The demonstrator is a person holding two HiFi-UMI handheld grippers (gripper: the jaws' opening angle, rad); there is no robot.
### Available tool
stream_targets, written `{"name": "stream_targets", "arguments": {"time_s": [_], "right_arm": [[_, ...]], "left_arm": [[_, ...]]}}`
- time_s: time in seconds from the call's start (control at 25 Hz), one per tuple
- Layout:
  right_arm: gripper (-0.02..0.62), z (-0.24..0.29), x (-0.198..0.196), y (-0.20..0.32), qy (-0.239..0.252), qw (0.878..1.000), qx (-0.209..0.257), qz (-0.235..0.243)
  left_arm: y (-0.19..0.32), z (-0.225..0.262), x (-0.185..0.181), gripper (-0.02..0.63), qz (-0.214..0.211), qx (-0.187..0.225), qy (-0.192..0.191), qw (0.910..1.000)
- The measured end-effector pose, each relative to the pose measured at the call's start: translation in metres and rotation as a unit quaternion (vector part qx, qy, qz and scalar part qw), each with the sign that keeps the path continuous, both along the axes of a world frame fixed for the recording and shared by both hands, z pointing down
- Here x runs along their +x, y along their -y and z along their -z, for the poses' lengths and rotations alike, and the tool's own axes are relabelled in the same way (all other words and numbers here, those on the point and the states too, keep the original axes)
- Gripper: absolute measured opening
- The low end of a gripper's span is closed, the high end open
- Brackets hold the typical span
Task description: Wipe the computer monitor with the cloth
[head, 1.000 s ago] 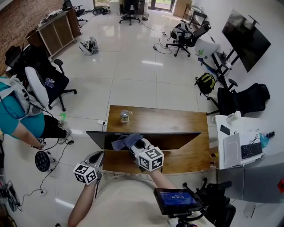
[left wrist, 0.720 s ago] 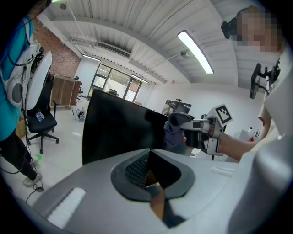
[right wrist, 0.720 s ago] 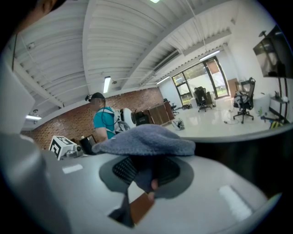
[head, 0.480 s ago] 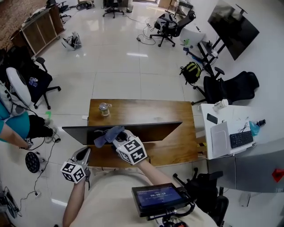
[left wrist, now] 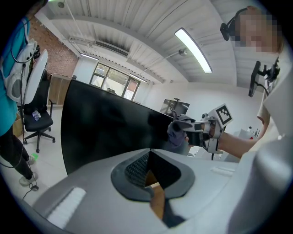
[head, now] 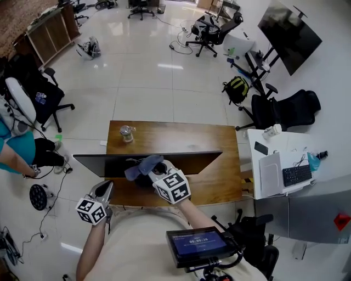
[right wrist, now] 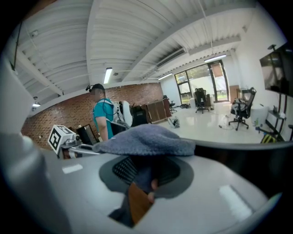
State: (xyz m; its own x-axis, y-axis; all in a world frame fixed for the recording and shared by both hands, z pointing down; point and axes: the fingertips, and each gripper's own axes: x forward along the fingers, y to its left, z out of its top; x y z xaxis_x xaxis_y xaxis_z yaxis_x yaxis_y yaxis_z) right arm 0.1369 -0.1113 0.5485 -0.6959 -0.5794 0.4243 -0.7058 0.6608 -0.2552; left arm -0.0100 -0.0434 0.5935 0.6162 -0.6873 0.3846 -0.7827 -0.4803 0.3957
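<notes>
Cloth [head: 143, 166], clamped in my right gripper [head: 157, 170], drapes over the monitor [head: 98, 163] at twelve o'clock for wiping; my left gripper [head: 104, 190] hangs at eight o'clock, jaws together, empty.

Blue-grey fuzzy cloth [right wrist: 146, 139]: nubbly, matt. Wide black monitor [left wrist: 105, 123]: screen glossy. Brown wooden desk [head: 181, 138]: smooth, satin. White floor tiles [head: 148, 82]: shiny.

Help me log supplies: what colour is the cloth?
The cloth is greyish blue, clearest in the right gripper view.

You face glossy white tiled floor [head: 153, 82], red brick wall [head: 11, 16] at 10 o'clock, black swivel chair [head: 214, 30] at 1 o'clock.
</notes>
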Motion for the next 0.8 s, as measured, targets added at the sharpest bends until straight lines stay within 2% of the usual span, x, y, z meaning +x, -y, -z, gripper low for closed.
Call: {"name": "stream_targets", "arguments": {"time_s": [0.08, 0.2, 0.32, 0.64, 0.8], "right_arm": [[0.081, 0.001, 0.016, 0.0, -0.009, 1.0, 0.012, -0.015], [0.083, 0.009, 0.04, -0.003, -0.026, 0.997, 0.055, -0.04], [0.083, 0.019, 0.056, -0.011, 0.009, 0.996, 0.078, -0.052], [0.086, 0.028, 0.063, -0.032, 0.087, 0.989, 0.112, -0.037], [0.083, 0.026, 0.056, -0.046, 0.072, 0.988, 0.133, -0.015]], "left_arm": [[0.003, -0.002, 0.005, 0.002, -0.005, -0.001, -0.001, 1.0], [0.005, -0.003, 0.008, 0.002, -0.01, -0.003, -0.002, 0.9999], [0.004, -0.002, 0.009, 0.002, -0.007, -0.001, 0.001, 1.0], [0.002, -0.008, 0.012, 0.002, -0.004, -0.001, 0.007, 1.0], [-0.005, -0.009, 0.02, 0.002, -0.002, 0.0, 0.008, 1.0]]}}
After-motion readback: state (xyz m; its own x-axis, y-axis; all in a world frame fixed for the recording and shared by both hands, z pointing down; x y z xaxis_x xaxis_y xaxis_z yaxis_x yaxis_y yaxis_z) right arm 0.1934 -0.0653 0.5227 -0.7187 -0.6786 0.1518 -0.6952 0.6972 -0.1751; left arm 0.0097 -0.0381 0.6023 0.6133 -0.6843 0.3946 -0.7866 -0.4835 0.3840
